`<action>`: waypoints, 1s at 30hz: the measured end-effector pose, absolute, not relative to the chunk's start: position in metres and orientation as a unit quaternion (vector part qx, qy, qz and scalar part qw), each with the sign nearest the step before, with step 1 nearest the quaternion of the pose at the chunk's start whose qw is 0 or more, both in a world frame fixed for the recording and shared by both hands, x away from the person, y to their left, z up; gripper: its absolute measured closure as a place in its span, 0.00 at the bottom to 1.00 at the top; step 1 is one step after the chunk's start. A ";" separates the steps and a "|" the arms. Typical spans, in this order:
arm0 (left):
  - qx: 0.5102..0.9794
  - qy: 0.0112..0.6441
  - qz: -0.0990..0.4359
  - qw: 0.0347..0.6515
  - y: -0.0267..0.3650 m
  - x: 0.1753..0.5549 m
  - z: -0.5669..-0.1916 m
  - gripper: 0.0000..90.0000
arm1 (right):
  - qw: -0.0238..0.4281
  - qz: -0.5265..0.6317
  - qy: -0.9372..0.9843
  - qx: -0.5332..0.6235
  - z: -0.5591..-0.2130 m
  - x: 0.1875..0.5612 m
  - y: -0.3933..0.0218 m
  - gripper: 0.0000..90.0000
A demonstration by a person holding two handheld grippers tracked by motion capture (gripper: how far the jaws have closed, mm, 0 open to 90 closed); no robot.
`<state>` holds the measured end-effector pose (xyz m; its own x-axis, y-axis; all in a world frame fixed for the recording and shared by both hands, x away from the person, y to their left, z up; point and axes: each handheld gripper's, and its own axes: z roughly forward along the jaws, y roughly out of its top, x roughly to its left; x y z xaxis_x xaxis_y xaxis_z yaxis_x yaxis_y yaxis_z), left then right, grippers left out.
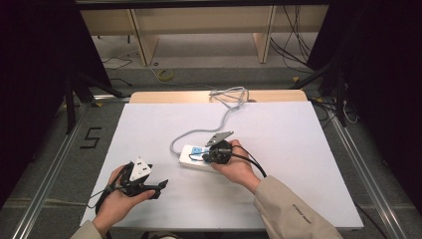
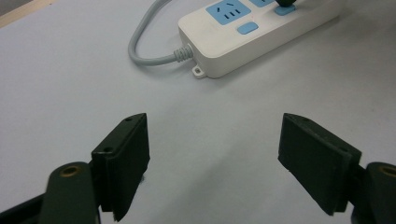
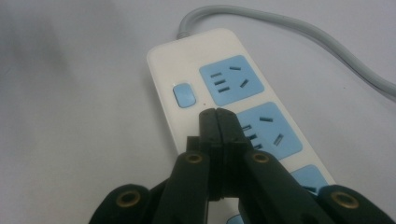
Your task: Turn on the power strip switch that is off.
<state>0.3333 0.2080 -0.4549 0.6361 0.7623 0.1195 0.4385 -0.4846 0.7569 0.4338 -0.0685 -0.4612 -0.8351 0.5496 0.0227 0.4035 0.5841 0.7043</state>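
While poised: right tool (image 3: 218, 114) over power strip (image 3: 187, 51).

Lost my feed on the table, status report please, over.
Right gripper jaws shut, empty, tips over power strip near its blue switch. Left gripper jaws open, empty, off to the side. Nothing in the way.

White power strip (image 3: 187, 70), blue sockets (image 3: 231, 79); grey cord (image 3: 289, 23)

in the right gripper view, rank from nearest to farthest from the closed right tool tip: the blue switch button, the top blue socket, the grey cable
From the right tool, shut over the power strip:
1. Blue switch button, just up and left of the tip.
2. Top blue socket, a little farther, up and right.
3. Grey cable, farthest, leaving the strip's far end.
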 end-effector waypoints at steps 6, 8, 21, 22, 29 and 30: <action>0.831 0.362 0.227 0.357 0.208 0.333 -0.455 0.27 | 0.100 0.362 0.886 0.271 -0.461 0.434 -0.067 1.00; 0.831 0.361 0.227 0.357 0.208 0.333 -0.455 0.27 | 0.100 0.358 0.887 0.274 -0.460 0.434 -0.066 1.00; 0.831 0.362 0.228 0.356 0.208 0.333 -0.455 0.27 | 0.103 0.337 0.895 0.273 -0.458 0.434 -0.062 1.00; 0.831 0.362 0.227 0.356 0.208 0.333 -0.455 0.27 | 0.106 0.333 0.898 0.267 -0.458 0.434 -0.062 1.00; 0.831 0.362 0.228 0.355 0.207 0.333 -0.455 0.27 | 0.102 0.328 0.898 0.275 -0.456 0.435 -0.060 1.00; 0.832 0.362 0.228 0.354 0.207 0.333 -0.455 0.27 | 0.103 0.327 0.899 0.274 -0.456 0.435 -0.059 1.00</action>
<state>0.3334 0.2073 -0.4552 0.6345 0.7631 0.1231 0.4396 -0.4872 0.7546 0.4349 -0.0593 -0.4563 -0.8287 0.5597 -0.0067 0.4248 0.6366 0.6437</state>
